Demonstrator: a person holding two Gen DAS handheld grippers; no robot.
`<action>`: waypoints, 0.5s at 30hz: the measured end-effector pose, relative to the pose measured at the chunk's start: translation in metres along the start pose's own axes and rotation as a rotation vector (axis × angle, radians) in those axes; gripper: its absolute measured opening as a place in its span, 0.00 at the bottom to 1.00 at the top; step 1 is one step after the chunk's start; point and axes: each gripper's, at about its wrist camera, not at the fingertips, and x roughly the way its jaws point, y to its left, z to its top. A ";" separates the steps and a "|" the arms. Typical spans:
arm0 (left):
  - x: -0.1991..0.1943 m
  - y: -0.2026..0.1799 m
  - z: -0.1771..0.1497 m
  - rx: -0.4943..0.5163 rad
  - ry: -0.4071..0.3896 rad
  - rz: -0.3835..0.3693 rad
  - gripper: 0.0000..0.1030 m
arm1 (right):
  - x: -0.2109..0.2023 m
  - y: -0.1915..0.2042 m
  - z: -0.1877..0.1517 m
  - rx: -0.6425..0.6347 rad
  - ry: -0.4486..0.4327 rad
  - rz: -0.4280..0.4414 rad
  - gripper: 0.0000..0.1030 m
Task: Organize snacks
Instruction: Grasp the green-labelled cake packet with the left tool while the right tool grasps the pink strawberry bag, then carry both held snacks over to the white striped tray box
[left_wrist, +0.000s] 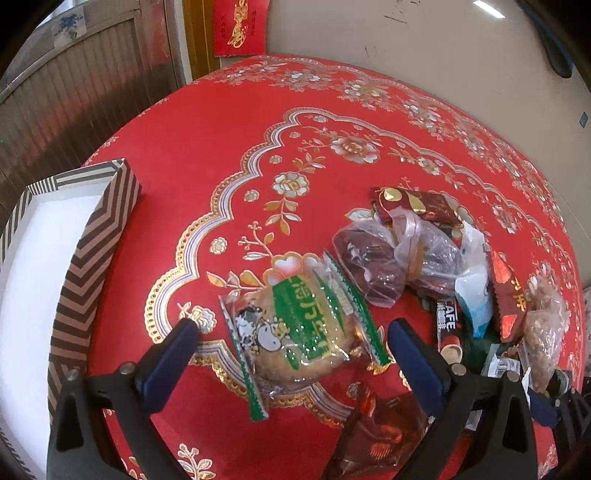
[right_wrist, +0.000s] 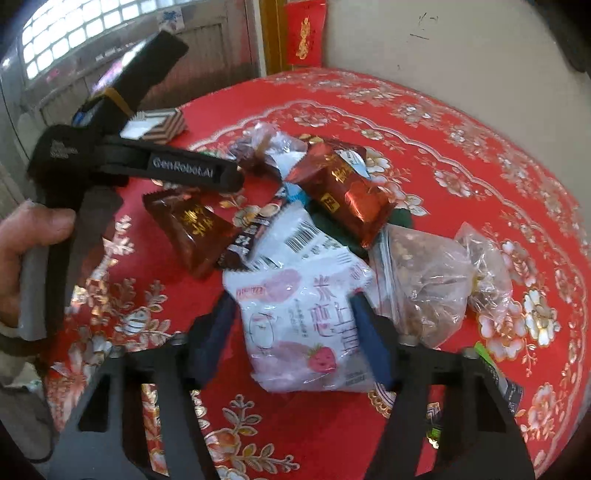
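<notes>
In the left wrist view my left gripper (left_wrist: 291, 334) is open, its jaws on either side of a round cake in a clear green-printed wrapper (left_wrist: 295, 332) lying on the red tablecloth. A striped box with a white inside (left_wrist: 85, 258) stands at the left. In the right wrist view my right gripper (right_wrist: 291, 325) has its blue pads against both sides of a white strawberry-print snack bag (right_wrist: 306, 325). The left gripper's black body (right_wrist: 147, 166) shows at the upper left, held by a hand.
A pile of snacks lies on the round table: brown foil packets (right_wrist: 343, 188), (right_wrist: 192, 229), clear bags of dark fruit (left_wrist: 373, 266) and nuts (right_wrist: 428, 280), a coffee stick (left_wrist: 448, 332). A beige wall (left_wrist: 406, 37) runs behind the table.
</notes>
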 end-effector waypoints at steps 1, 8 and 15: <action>0.000 0.001 0.000 0.000 -0.003 -0.003 0.99 | 0.000 0.003 -0.001 -0.003 -0.005 -0.009 0.56; -0.009 0.008 -0.006 0.036 -0.061 0.014 0.65 | -0.017 0.016 -0.007 0.019 -0.053 -0.013 0.51; -0.022 0.023 -0.012 0.032 -0.075 -0.023 0.54 | -0.033 0.032 -0.010 0.033 -0.104 -0.008 0.51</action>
